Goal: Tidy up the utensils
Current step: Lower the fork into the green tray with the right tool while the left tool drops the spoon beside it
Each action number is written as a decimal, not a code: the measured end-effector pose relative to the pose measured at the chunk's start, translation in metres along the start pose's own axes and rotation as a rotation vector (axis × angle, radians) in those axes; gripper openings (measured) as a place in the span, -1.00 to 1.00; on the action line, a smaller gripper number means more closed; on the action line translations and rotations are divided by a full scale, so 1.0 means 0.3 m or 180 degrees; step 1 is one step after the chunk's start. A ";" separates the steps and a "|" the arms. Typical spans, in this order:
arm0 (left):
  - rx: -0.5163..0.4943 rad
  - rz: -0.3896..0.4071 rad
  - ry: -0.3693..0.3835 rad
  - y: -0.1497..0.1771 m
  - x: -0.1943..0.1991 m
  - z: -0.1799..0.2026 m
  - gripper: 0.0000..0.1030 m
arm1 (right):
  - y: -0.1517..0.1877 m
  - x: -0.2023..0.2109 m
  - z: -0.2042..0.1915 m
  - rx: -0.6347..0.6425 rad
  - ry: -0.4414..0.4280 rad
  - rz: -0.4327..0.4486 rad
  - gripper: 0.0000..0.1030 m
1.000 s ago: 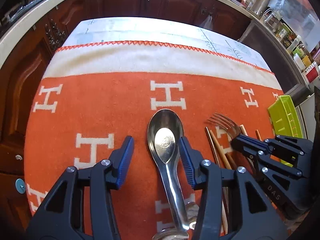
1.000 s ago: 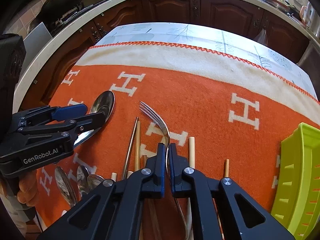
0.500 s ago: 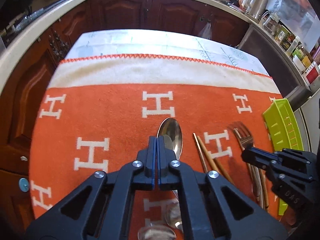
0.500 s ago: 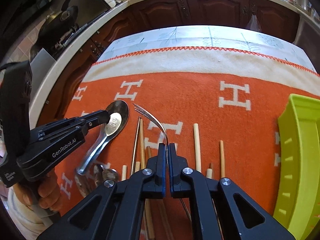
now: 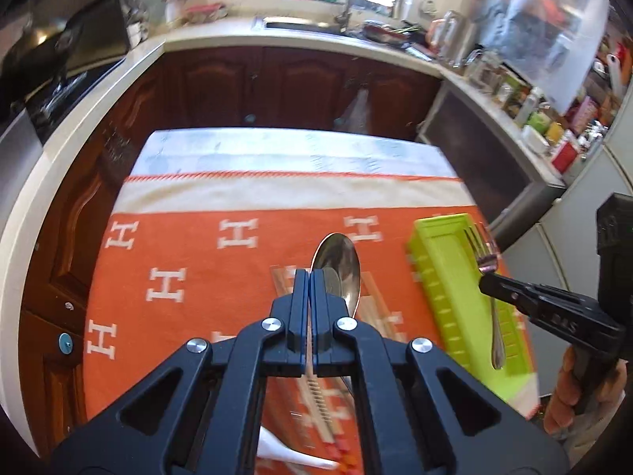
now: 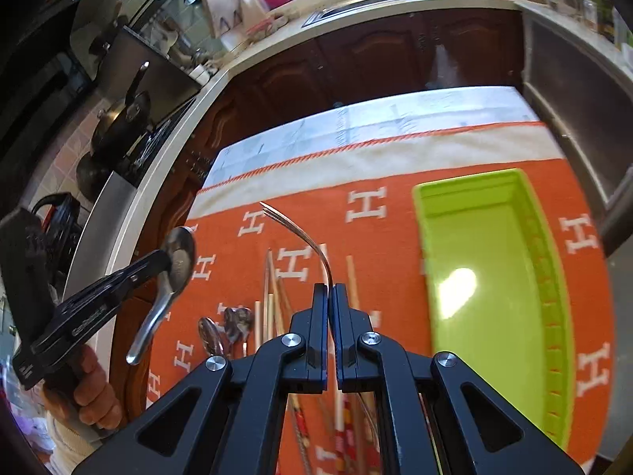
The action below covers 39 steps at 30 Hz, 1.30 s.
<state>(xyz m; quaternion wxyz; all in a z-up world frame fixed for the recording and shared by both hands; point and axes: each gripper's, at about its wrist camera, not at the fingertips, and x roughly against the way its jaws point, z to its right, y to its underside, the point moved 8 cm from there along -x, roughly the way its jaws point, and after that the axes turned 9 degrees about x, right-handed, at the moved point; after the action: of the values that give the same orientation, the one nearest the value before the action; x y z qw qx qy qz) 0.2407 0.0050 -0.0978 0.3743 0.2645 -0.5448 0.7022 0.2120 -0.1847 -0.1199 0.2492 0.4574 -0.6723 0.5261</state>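
Steel shines at the far left of the right wrist view, where the left gripper (image 6: 168, 265) has its jaws clenched on a large steel soup spoon (image 6: 180, 259), lifted off the table with its handle hanging down toward the person's left hand (image 6: 93, 392). In the left wrist view the same spoon's bowl (image 5: 336, 263) sticks up just past the closed blue-edged jaws of the left gripper (image 5: 309, 277).

Below, an orange blanket patterned with white H letters (image 6: 379, 233) covers the table. On it, toward the near left, lie two small steel spoons (image 6: 227, 328). Just right of them, a loose scatter of wooden chopsticks (image 6: 271, 289) lies pointing away from the camera, some passing under the right gripper.

In the middle, the right gripper (image 6: 331, 289) has its jaws clamped on the neck of a curved steel fork (image 6: 304, 237), whose tines arch up and leftward above the blanket. From the left wrist view, that fork (image 5: 488, 273) hangs tines-up over the tray, held by the right gripper (image 5: 490, 283).

At the right, a lime-green rectangular plastic tray (image 6: 554, 277) sits on the blanket, lengthwise away from the camera; its floor catches a bright glare.
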 end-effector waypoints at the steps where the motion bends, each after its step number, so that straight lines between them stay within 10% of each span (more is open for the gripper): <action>1: -0.0034 0.0026 0.0036 -0.003 0.025 0.063 -1.00 | -0.007 0.051 0.041 -0.0049 0.0070 0.0013 -0.96; 10: -0.0243 -0.0080 0.0135 0.015 -0.031 0.508 -1.00 | -0.073 0.245 0.375 -0.0541 0.0172 0.0010 -0.96; 18: -0.0476 -0.0278 -0.0132 0.089 -0.344 0.683 -1.00 | -0.031 0.038 0.529 -0.0906 -0.0034 -0.0298 -0.96; 39: -0.0421 -0.0434 -0.0262 0.080 -0.655 0.536 -0.96 | 0.013 -0.390 0.512 -0.1205 -0.0536 -0.0596 -0.69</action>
<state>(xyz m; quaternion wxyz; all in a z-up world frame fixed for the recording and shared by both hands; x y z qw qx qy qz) 0.3293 -0.1996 -0.2217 0.4152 0.3043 -0.5855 0.6262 0.2846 -0.2871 -0.2668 0.3212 0.5052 -0.7320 0.3251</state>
